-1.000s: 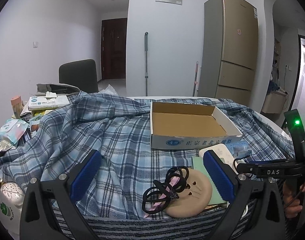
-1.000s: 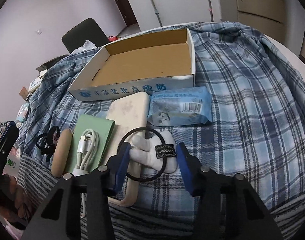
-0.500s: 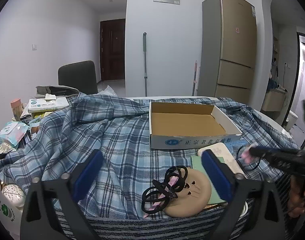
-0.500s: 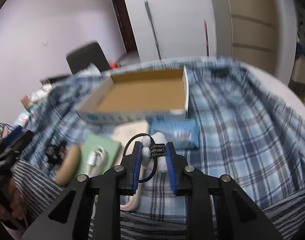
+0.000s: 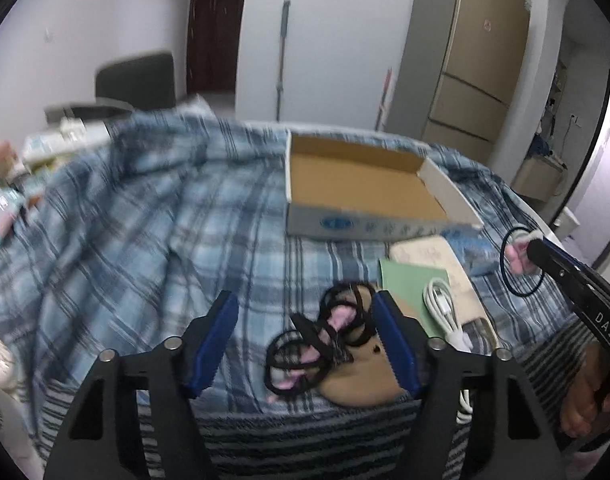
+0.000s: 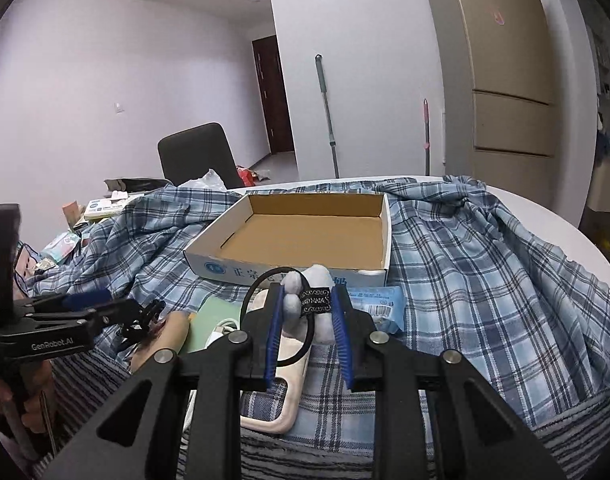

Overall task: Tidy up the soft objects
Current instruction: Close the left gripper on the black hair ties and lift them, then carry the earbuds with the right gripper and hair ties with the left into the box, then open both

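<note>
The right gripper [image 6: 307, 312] is clamped on a white plush hair tie [image 6: 311, 300], held above the plaid cloth [image 6: 485, 300] just near of the open cardboard box [image 6: 305, 236]; its long axis runs near-to-far, its black loop [image 6: 261, 280] hanging left. The left gripper [image 5: 305, 332], jaws closing, straddles a bundle of black hair ties [image 5: 325, 336] without pressing it.

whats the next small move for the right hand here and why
Probably carry the white plush hair tie forward over the cardboard box and let go: the right gripper is shut on it, already lifted, and the box sits empty just ahead.
</note>
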`<state>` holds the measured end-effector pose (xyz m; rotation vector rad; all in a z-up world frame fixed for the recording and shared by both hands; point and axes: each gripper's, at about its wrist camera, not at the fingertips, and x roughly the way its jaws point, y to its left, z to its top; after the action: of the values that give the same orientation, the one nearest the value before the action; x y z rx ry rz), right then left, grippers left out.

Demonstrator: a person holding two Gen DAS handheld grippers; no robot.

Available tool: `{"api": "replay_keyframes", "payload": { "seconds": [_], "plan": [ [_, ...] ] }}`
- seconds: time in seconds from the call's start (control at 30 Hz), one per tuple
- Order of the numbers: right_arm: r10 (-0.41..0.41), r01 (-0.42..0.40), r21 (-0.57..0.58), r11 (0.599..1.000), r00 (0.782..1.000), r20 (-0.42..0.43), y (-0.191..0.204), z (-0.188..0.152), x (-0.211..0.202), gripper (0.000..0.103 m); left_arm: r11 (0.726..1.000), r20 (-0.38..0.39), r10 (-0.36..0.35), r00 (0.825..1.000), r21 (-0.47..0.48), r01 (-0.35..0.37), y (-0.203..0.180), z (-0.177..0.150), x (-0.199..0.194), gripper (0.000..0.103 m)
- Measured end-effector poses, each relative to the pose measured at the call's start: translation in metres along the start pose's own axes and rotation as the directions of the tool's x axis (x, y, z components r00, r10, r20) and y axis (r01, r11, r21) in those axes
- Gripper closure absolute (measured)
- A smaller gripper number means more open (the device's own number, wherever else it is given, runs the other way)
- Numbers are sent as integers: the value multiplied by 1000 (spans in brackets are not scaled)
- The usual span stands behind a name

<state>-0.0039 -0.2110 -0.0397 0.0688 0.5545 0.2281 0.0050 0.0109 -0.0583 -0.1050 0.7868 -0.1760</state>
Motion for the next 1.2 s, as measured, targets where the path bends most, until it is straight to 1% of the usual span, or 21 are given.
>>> {"api": "replay_keyframes", "payload": {
  "seconds": [0.03,0.07,0.1,0.17,0.23,0.3,0.37,0.4,0.57,0.67,0.77,0.93,1.03,1.1,1.2],
  "plan": [
    [2,-2,2,1000,1000,0,0,0,0,80,1000,-24,-12,1000,-11,12,1,-1,4,36],
    [4,-4,5,1000,1000,0,-1,0,0,80,1000,-45,-17,999,-20,16,3,-1,8,41],
    [6,-6,8,1000,1000,-1,-2,0,1,80,1000,-54,-19,998,-22,18,2,-2,10,44],
    [10,-10,12,1000,1000,-2,-3,-1,1,80,1000,-83,-26,996,-19,24,1,-3,16,45],
    [11,-11,12,1000,1000,-2,-3,-1,1,80,1000,-103,-28,994,-12,27,-1,-5,20,55],
    [14,-14,12,1000,1000,-2,-3,-1,1,80,999,-121,-34,992,-10,33,-2,-6,23,78],
    [13,-13,12,1000,1000,-3,-3,-1,1,80,999,-131,-42,990,-14,41,-1,-8,25,92],
    [13,-13,12,1000,1000,-2,-3,-2,1,80,999,-128,-46,991,-16,44,-1,-7,25,94],
    [7,-7,8,1000,1000,16,-3,-2,-1,80,998,-18,-59,998,-9,59,-1,-6,4,95],
    [4,-4,3,1000,1000,28,-2,-2,-4,80,998,64,-63,996,5,63,-4,-5,-12,95],
    [2,-2,-3,1000,999,41,0,-2,-6,80,998,132,-61,989,13,60,-5,-5,-25,95],
    [-3,4,-9,1000,998,58,1,-2,-10,80,999,179,-38,983,31,33,-9,-3,-35,95],
    [-9,10,-18,1000,998,68,4,-1,-13,80,999,211,-14,977,46,4,-13,-2,-44,95],
    [-19,21,-26,999,996,82,6,1,-16,80,998,227,-14,974,60,0,-17,2,-53,95],
    [-29,33,-35,999,991,128,9,12,-28,80,997,248,-29,968,73,11,-20,11,-68,95]
  ]
}}
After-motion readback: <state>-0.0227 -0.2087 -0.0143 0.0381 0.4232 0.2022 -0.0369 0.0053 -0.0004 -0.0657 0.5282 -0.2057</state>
